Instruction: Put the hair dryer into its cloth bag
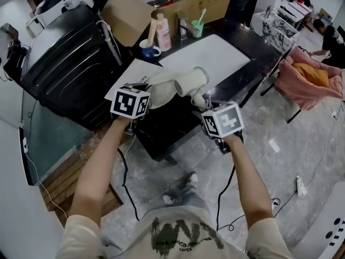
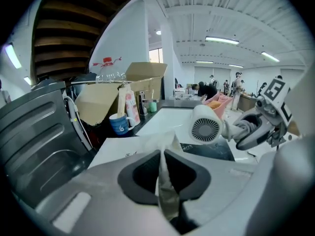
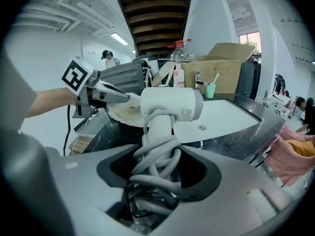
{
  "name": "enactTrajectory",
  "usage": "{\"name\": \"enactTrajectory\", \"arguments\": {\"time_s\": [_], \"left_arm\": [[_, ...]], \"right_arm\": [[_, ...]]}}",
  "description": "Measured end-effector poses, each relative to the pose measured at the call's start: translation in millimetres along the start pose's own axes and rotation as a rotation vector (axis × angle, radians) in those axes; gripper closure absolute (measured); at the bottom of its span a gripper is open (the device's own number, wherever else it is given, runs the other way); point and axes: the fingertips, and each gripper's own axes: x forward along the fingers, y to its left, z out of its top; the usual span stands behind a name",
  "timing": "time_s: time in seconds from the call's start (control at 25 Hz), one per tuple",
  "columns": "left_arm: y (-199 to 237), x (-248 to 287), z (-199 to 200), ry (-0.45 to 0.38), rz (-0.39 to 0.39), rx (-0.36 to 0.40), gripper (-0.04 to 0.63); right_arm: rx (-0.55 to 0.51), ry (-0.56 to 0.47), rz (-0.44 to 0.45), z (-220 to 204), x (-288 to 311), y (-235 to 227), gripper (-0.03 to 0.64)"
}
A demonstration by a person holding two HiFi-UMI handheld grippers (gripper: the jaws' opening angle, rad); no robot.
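The white hair dryer hangs in the air over the black table, its barrel level. Its handle, with the grey cord wound round it, sits between the jaws of my right gripper, which is shut on it. My left gripper is shut on a fold of the pale cloth bag, lifted off the table. In the head view the bag hangs just left of the dryer's rear end, between my left gripper and right gripper. The bag's mouth is not visible.
A dark ribbed appliance stands at the left. At the table's back are a cardboard box, a blue mug, a pink-labelled bottle and a green cup. A white panel and paper lie on the table. A pink chair stands at the right.
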Motion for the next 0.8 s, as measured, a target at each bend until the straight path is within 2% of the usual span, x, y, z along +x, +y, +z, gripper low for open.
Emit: {"name": "enactTrajectory", "arguments": {"time_s": [0.36,0.8], "left_arm": [[11.0,-8.1,25.3,-0.046,0.036,0.018,0.568],[15.0,-13.3,43.6,-0.081,0.049,0.028,0.568]], "right_arm": [[-0.019,-0.001,0.023,5.7,-8.9,2.3,0.370],[-0.121,0.095,0.122,-2.5,-4.7,22.5,0.371]]}}
